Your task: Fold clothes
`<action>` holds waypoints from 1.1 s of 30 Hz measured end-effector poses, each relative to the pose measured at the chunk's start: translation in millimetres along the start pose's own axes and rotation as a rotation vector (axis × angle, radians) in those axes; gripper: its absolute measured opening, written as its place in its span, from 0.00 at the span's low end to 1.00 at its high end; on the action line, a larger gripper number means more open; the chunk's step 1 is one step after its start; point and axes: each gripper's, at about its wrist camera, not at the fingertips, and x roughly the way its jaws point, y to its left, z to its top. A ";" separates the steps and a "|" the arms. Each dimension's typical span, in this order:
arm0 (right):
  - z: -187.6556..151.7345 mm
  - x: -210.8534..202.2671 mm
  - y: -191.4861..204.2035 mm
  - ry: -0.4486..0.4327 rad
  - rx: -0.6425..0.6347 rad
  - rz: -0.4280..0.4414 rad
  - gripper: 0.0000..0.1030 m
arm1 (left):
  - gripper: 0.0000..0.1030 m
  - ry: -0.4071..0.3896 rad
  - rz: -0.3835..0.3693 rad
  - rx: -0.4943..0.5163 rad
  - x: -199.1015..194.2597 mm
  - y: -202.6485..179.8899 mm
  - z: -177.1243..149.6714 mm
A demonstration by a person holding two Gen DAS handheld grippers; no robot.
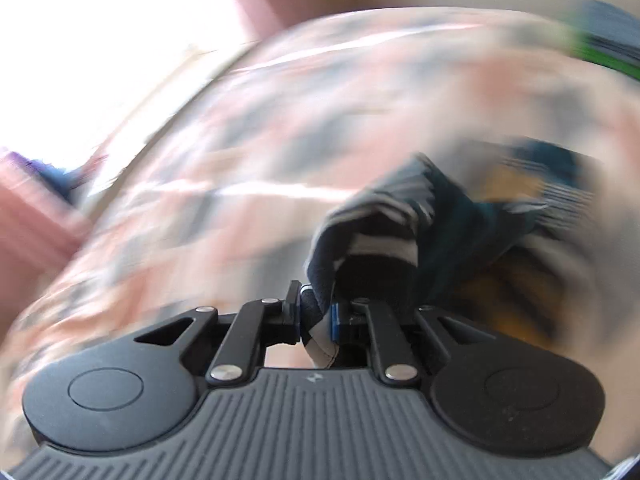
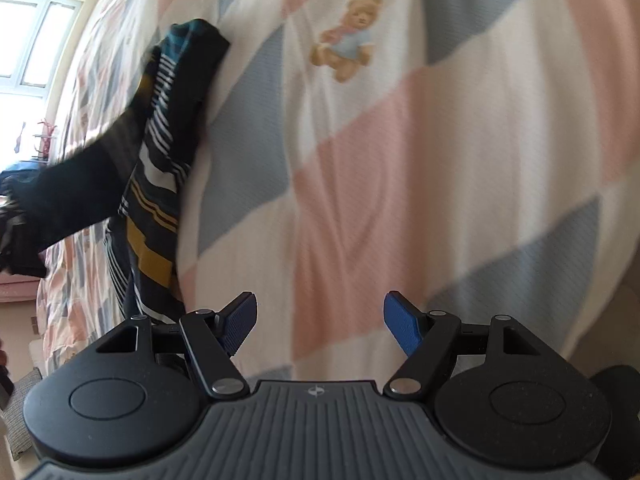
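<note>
The left gripper (image 1: 316,316) pinches a fold of the striped shirt (image 1: 404,220) at lower centre of its blurred view. The right gripper (image 2: 320,320) is spread wide, holding nothing, over the bedspread (image 2: 400,160); there the shirt lies at left.

Both grippers, left gripper (image 1: 316,316) and right gripper (image 2: 320,324), look alike: black linkage arms, silver rivets, blue pads (image 2: 402,326), a ribbed grey body with round black discs.

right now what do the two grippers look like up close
Both match: the left gripper and right gripper have black linkage arms with silver pivot screws, blue textured pads, round black side discs and a grey ribbed body bearing a small logo. No cables or sleeves show.
</note>
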 end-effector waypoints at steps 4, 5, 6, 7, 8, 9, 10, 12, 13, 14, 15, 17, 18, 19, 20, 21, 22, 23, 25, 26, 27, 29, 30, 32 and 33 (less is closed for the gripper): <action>19.1 17.8 15.7 0.014 -0.054 0.049 0.74 | 0.32 0.226 0.329 0.006 67.7 80.5 6.7; 22.9 22.1 18.6 0.020 -0.061 0.060 0.74 | 0.25 0.302 0.397 0.027 84.0 84.7 8.5; 26.8 26.4 21.4 0.026 -0.068 0.070 0.74 | 0.23 0.315 0.378 0.019 89.4 83.7 14.0; 30.4 30.3 23.1 0.031 -0.072 0.074 0.74 | 0.25 0.292 0.279 0.007 88.0 76.4 23.4; 33.9 34.5 23.1 0.036 -0.071 0.074 0.74 | 0.32 0.258 0.162 0.003 84.7 62.4 35.5; 37.3 38.1 21.7 0.042 -0.067 0.073 0.74 | 0.43 0.218 0.049 0.019 82.0 42.1 49.2; 41.0 41.2 19.9 0.048 -0.060 0.074 0.74 | 0.49 0.174 -0.071 0.056 81.0 16.2 64.2; 49.0 46.3 14.1 0.056 -0.043 0.077 0.74 | 0.66 0.098 -0.312 0.166 80.6 -43.4 94.5; 53.8 47.9 11.8 0.056 -0.039 0.075 0.74 | 0.65 0.066 -0.409 0.247 82.2 -78.8 108.0; 59.2 48.4 9.9 0.053 -0.036 0.073 0.74 | 0.66 0.036 -0.479 0.341 84.2 -111.7 118.1; 64.6 48.5 7.8 0.049 -0.033 0.073 0.74 | 0.67 0.004 -0.541 0.438 85.8 -144.4 126.2; 73.8 47.9 2.6 0.037 -0.020 0.088 0.75 | 0.70 -0.063 -0.608 0.626 95.7 -192.4 135.6; 78.4 46.9 -0.2 0.032 -0.010 0.097 0.75 | 0.73 -0.085 -0.627 0.709 103.4 -209.6 139.4; 82.1 47.2 -2.6 0.028 -0.001 0.108 0.75 | 0.73 -0.101 -0.642 0.781 113.7 -222.7 141.9; 85.4 48.2 -4.6 0.025 0.009 0.118 0.76 | 0.75 -0.105 -0.662 0.843 125.3 -232.5 144.0; 88.6 49.2 -6.7 0.022 0.018 0.129 0.76 | 0.83 -0.087 -0.697 0.904 137.0 -239.6 144.8; 90.6 50.0 -8.6 0.019 0.028 0.137 0.77 | 0.85 -0.047 -0.737 0.959 148.9 -244.7 142.3; 92.0 50.6 -10.0 0.016 0.036 0.144 0.77 | 0.85 0.007 -0.771 1.001 161.7 -251.0 139.5; 95.5 51.3 -7.3 0.010 0.043 0.153 0.78 | 0.66 0.090 -0.803 1.062 182.2 -258.7 127.7; 97.5 52.6 -3.7 0.008 0.039 0.153 0.79 | 0.22 0.114 -0.795 1.087 189.5 -260.8 119.8; 99.0 53.3 -1.3 0.007 0.033 0.152 0.79 | 0.02 0.107 -0.762 1.101 190.7 -259.8 111.6; 102.9 52.8 5.1 0.003 -0.007 0.147 0.79 | 0.02 0.045 -0.727 1.076 179.7 -245.9 98.2; 104.9 51.6 10.7 -0.005 -0.050 0.146 0.78 | 0.02 0.010 -0.712 1.020 167.9 -230.6 93.3; 110.5 47.8 27.6 -0.030 -0.182 0.131 0.76 | 0.02 -0.048 -0.677 0.852 139.2 -186.8 82.4; 113.0 46.2 37.4 -0.046 -0.258 0.122 0.75 | 0.02 -0.065 -0.647 0.764 122.9 -159.5 72.2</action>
